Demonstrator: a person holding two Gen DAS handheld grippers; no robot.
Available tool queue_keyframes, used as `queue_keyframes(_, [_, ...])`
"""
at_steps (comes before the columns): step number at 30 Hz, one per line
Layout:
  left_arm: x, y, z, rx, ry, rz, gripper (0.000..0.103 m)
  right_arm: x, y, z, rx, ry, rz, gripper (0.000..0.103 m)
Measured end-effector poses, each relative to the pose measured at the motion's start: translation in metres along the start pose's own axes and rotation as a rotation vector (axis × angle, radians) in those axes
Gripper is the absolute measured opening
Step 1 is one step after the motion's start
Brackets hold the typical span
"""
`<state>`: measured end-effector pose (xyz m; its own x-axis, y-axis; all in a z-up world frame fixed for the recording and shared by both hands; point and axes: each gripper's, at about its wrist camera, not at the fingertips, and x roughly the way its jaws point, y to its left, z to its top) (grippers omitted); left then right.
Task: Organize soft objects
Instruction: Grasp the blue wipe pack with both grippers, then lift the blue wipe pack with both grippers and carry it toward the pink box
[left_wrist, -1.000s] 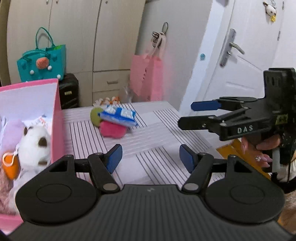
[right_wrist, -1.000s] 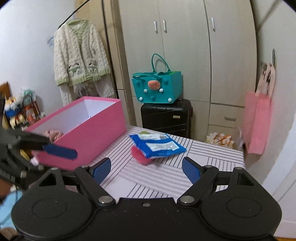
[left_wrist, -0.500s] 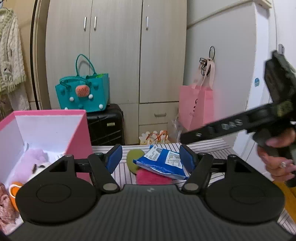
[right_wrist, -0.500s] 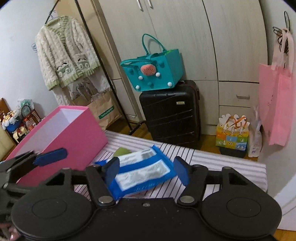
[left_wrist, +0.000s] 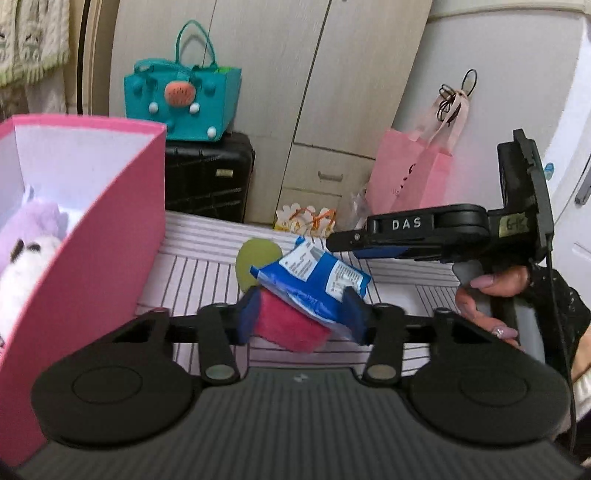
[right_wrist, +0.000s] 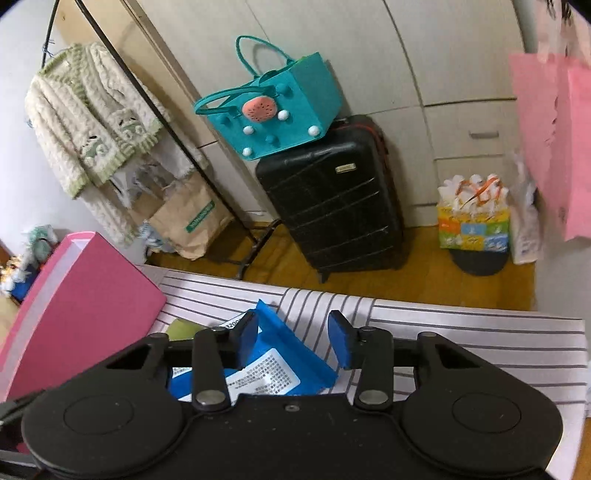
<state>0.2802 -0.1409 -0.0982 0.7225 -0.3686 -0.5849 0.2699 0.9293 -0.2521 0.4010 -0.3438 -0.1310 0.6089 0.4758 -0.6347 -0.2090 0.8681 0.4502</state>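
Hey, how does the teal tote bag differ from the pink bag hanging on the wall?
The teal tote bag sits on top of the black suitcase, while the pink bag hangs by its handles from a wall hook. The teal tote bag has pom-poms and a strawberry-like patch on its front; the pink bag looks nearly plain and flat. The teal tote bag stands open and boxy; the pink bag hangs slim. Both have carry handles.

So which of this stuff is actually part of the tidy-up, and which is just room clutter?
Job:
blue packet
pink cloth
green pad
pink box
plush toys
left gripper and right gripper, both closing at the packet

Clutter:
teal bag
black suitcase
cardigan
pink hanging bag
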Motion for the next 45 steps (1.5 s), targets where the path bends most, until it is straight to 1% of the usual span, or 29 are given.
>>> queue_keyframes(2, [0.002,0.003,-0.003,-0.017,0.009,-0.016,0.034,0.005,-0.005,-0.001,0.016,0.027,0.037,0.048])
queue_keyframes(3, [0.002,0.004,-0.004,-0.028,0.01,-0.022,0.033,0.006,-0.007,-0.003,0.03,0.041,0.065,0.049])
queue_keyframes(4, [0.002,0.006,-0.005,-0.037,0.013,-0.031,0.03,0.007,-0.008,-0.005,0.041,0.048,0.089,0.05])
queue_keyframes(5, [0.003,0.006,-0.006,-0.042,0.017,-0.039,0.028,0.006,-0.009,-0.007,0.045,0.046,0.101,0.05])
queue_keyframes(8, [0.005,0.009,-0.008,-0.066,0.026,-0.05,0.025,0.004,-0.013,-0.01,0.069,0.054,0.131,0.05])
queue_keyframes(10, [0.005,0.01,-0.009,-0.066,0.026,-0.054,0.024,0.002,-0.018,-0.012,0.08,0.058,0.152,0.048])
queue_keyframes(11, [0.006,0.009,-0.009,-0.063,0.026,-0.057,0.023,0.0,-0.02,-0.015,0.084,0.058,0.162,0.047])
queue_keyframes(12, [0.006,0.009,-0.01,-0.061,0.027,-0.06,0.023,-0.001,-0.021,-0.016,0.094,0.061,0.173,0.042])
queue_keyframes(13, [0.005,0.008,-0.01,-0.054,0.024,-0.058,0.023,-0.002,-0.024,-0.018,0.112,0.066,0.189,0.039])
queue_keyframes(14, [0.004,0.006,-0.009,-0.04,0.018,-0.055,0.022,-0.004,-0.026,-0.02,0.13,0.067,0.206,0.032])
queue_keyframes(16, [-0.001,0.002,-0.01,-0.015,0.003,-0.048,0.021,-0.01,-0.028,-0.024,0.152,0.066,0.222,0.027])
queue_keyframes(17, [-0.004,0.001,-0.01,-0.008,-0.004,-0.055,0.021,-0.012,-0.026,-0.025,0.145,0.066,0.222,0.024])
queue_keyframes(21, [-0.02,-0.006,-0.008,0.02,-0.031,-0.078,0.02,-0.028,-0.012,-0.036,0.103,0.063,0.19,0.024])
queue_keyframes(23, [-0.027,-0.01,-0.009,0.043,-0.042,-0.071,0.02,-0.037,-0.007,-0.042,0.108,0.05,0.187,0.024])
queue_keyframes(25, [-0.034,-0.011,-0.011,0.05,-0.045,-0.083,0.02,-0.048,-0.006,-0.048,0.115,0.026,0.185,0.024])
queue_keyframes(27, [-0.04,-0.011,-0.014,0.054,-0.033,-0.102,0.02,-0.061,-0.005,-0.056,0.12,-0.003,0.18,0.024])
queue_keyframes(29, [-0.045,-0.009,-0.017,0.051,-0.013,-0.126,0.02,-0.073,-0.001,-0.063,0.121,-0.024,0.177,0.027])
queue_keyframes(31, [-0.052,-0.008,-0.02,0.058,0.001,-0.158,0.02,-0.084,0.005,-0.071,0.111,-0.034,0.156,0.028])
queue_keyframes(33, [-0.059,-0.01,-0.024,0.073,0.019,-0.175,0.02,-0.094,0.011,-0.08,0.111,-0.039,0.137,0.031])
queue_keyframes(36, [-0.068,-0.012,-0.031,0.1,0.062,-0.203,0.02,-0.1,0.02,-0.092,0.144,-0.005,0.077,0.031])
queue_keyframes(38, [-0.076,-0.015,-0.037,0.125,0.069,-0.203,0.02,-0.104,0.032,-0.102,0.118,0.002,0.031,0.031])
queue_keyframes(39, [-0.081,-0.015,-0.039,0.135,0.066,-0.203,0.02,-0.107,0.036,-0.107,0.111,0.003,0.021,0.031])
queue_keyframes(43, [-0.1,-0.012,-0.045,0.163,0.065,-0.209,0.02,-0.119,0.049,-0.125,0.116,0.007,0.028,0.034])
queue_keyframes(45, [-0.11,-0.009,-0.049,0.186,0.071,-0.221,0.02,-0.125,0.057,-0.134,0.117,0.004,0.028,0.037])
